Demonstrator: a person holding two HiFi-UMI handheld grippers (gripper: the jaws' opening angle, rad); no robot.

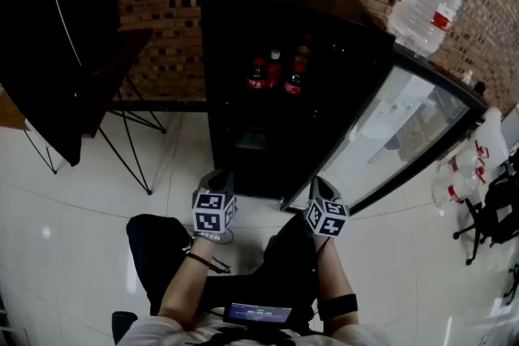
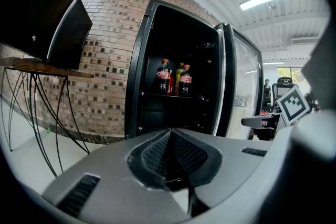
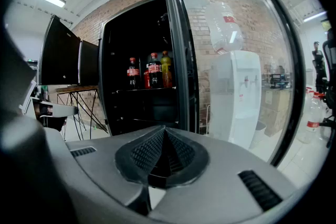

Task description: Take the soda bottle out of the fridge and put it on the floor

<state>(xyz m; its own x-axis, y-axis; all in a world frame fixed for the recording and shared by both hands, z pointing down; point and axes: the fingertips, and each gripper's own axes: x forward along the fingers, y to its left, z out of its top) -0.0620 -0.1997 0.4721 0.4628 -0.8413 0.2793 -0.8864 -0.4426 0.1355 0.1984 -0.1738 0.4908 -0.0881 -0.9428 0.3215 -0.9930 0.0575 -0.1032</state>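
The black fridge (image 1: 235,134) stands open, its glass door (image 1: 389,126) swung out to the right. On a shelf inside stand three red-labelled cola bottles (image 1: 257,75) (image 2: 164,76) (image 3: 153,74) and a yellowish bottle (image 1: 303,51) (image 3: 166,68). My left gripper (image 1: 217,177) (image 2: 170,136) and right gripper (image 1: 320,186) (image 3: 164,134) are low in front of the fridge, side by side, well short of the shelf. Both point at the opening. The jaws of each are shut, pads meeting, with nothing between them.
A dark screen (image 1: 57,36) on a wire-legged table (image 1: 130,126) stands left of the fridge. Behind the glass door is a white water dispenser (image 3: 236,97) with a jug (image 1: 426,0) on top. Water bottles (image 1: 466,174) and an office chair (image 1: 495,215) are at the right. White tile floor (image 1: 73,239) lies below.
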